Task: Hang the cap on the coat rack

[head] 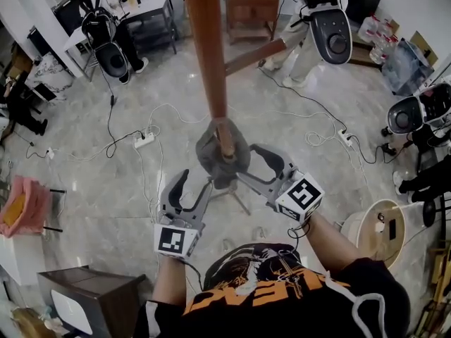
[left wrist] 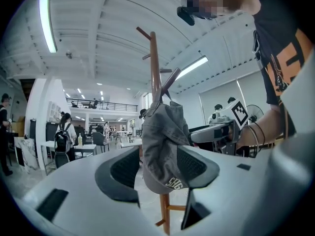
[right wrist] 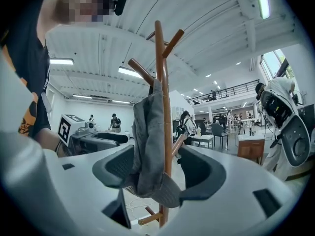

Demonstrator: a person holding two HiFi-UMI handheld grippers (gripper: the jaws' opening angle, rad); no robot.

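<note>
A grey cap hangs on a peg of the wooden coat rack, right by the pole. My left gripper is just below and left of it and stands open. My right gripper is at the cap's right side, open too. In the left gripper view the cap droops between the wide jaws of the left gripper, in front of the rack. In the right gripper view the cap hangs against the pole between the spread jaws of the right gripper. Neither gripper's pads press on it.
White cables and a power strip trail over the marble floor around the rack's base. A white humanoid robot stands at the back right, a wooden table behind the rack. A round bin is at my right, a dark cabinet at my left.
</note>
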